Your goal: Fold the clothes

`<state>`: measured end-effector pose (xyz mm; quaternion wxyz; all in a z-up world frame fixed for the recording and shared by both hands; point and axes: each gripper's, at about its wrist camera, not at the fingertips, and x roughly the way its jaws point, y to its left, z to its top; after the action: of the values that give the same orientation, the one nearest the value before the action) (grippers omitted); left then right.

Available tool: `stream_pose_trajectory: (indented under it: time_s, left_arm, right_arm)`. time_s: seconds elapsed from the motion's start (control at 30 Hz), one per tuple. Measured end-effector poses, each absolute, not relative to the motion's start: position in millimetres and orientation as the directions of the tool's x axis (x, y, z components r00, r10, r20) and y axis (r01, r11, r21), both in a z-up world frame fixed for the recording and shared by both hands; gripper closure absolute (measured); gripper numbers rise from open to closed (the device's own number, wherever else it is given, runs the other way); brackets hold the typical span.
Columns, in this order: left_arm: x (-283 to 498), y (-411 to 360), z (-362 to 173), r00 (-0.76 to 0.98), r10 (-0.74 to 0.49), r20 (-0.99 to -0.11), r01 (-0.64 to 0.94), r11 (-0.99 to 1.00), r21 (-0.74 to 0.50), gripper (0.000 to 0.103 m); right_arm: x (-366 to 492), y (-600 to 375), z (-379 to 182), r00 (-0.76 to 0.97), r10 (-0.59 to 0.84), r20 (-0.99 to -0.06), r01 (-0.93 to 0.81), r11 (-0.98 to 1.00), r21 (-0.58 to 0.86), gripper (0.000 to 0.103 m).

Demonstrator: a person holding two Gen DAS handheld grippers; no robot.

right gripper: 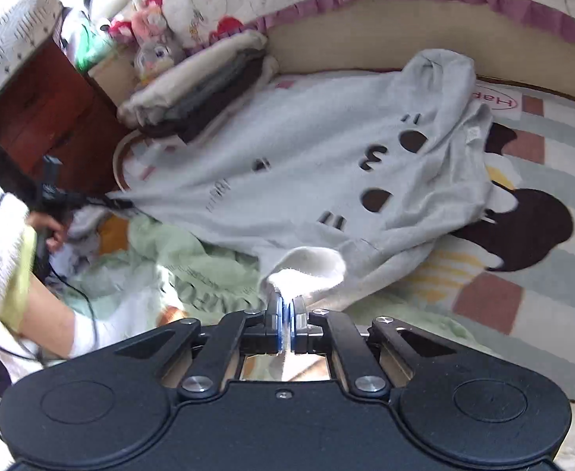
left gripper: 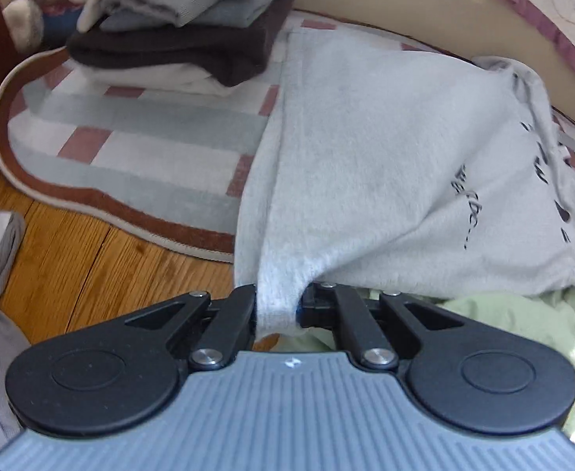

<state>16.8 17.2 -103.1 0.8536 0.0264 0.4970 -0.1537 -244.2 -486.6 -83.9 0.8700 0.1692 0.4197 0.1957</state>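
Note:
A light grey hoodie (right gripper: 311, 165) with a dark cat face print lies spread across the striped rug (right gripper: 554, 274). In the left wrist view the same grey hoodie (left gripper: 366, 149) stretches away from my left gripper (left gripper: 279, 310), which is shut on a bunched fold of its hem. My right gripper (right gripper: 286, 306) is shut on a cuff-like edge of the hoodie, lifted slightly off the rug. The left gripper (right gripper: 103, 201) also shows at the far left of the right wrist view, pulling the hem taut.
A stack of folded clothes (left gripper: 177, 27) sits at the rug's far corner beside a wooden cabinet (right gripper: 48, 117). A pale green garment (right gripper: 193, 271) lies under the hoodie's near edge. Wooden floor (left gripper: 91, 259) borders the rug (left gripper: 150, 149). A person's hand (right gripper: 48, 227) and sleeve are at left.

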Motion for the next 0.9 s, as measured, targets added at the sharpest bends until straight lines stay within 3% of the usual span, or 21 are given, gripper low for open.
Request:
stream_pose_trajectory:
  time_s: [0.17, 0.27, 0.33, 0.4, 0.47, 0.6, 0.63, 0.73, 0.77, 0.8, 0.9]
  left_arm:
    - [10, 14, -68, 0.511, -0.229, -0.829, 0.306, 0.949, -0.074, 0.094]
    - [-1, 4, -45, 0.547, -0.239, -0.802, 0.333, 0.941, -0.053, 0.090]
    - [-9, -5, -33, 0.562, -0.253, -0.787, 0.355, 0.934, -0.046, 0.086]
    - [-16, -11, -24, 0.578, -0.255, -0.775, 0.366, 0.930, -0.033, 0.077]
    - [-18, -11, -20, 0.603, -0.216, -0.768, 0.342, 0.940, 0.004, 0.051]
    - [-8, 10, -21, 0.573, -0.076, -0.816, 0.228, 0.971, 0.069, 0.053]
    - [-6, 13, -21, 0.565, -0.089, -0.820, 0.230, 0.972, 0.053, 0.054]
    - [0, 4, -18, 0.531, -0.169, -0.830, 0.281, 0.960, -0.015, 0.054]
    - [3, -6, -17, 0.513, -0.215, -0.831, 0.319, 0.946, -0.048, 0.054]
    - [5, -20, -16, 0.494, -0.261, -0.829, 0.362, 0.929, -0.077, 0.054]
    - [8, -94, -18, 0.414, -0.395, -0.820, 0.549, 0.827, -0.122, 0.054]
  right_arm:
    - [-271, -482, -45, 0.552, 0.604, -0.575, -0.345, 0.793, 0.502, 0.100]
    - [-277, -468, -49, 0.489, 0.537, -0.687, -0.327, 0.843, 0.427, 0.100]
    - [-270, -472, -66, 0.445, 0.485, -0.753, -0.215, 0.874, 0.435, 0.099]
    - [-266, -481, -74, 0.453, 0.523, -0.722, -0.164, 0.845, 0.509, 0.099]
    - [-266, -488, -74, 0.488, 0.560, -0.670, -0.151, 0.810, 0.567, 0.096]
    - [-268, -490, -71, 0.509, 0.570, -0.645, -0.162, 0.800, 0.578, 0.096]
    - [-268, -490, -72, 0.506, 0.563, -0.653, -0.159, 0.805, 0.571, 0.096]
    - [-263, -500, -75, 0.529, 0.523, -0.669, -0.129, 0.828, 0.545, 0.081]
    - [-255, -507, -77, 0.547, 0.486, -0.681, -0.094, 0.845, 0.527, 0.063]
    - [-247, -516, -78, 0.566, 0.443, -0.695, -0.052, 0.861, 0.506, 0.053]
    - [-202, -548, -100, 0.570, 0.346, -0.745, 0.160, 0.843, 0.513, 0.052]
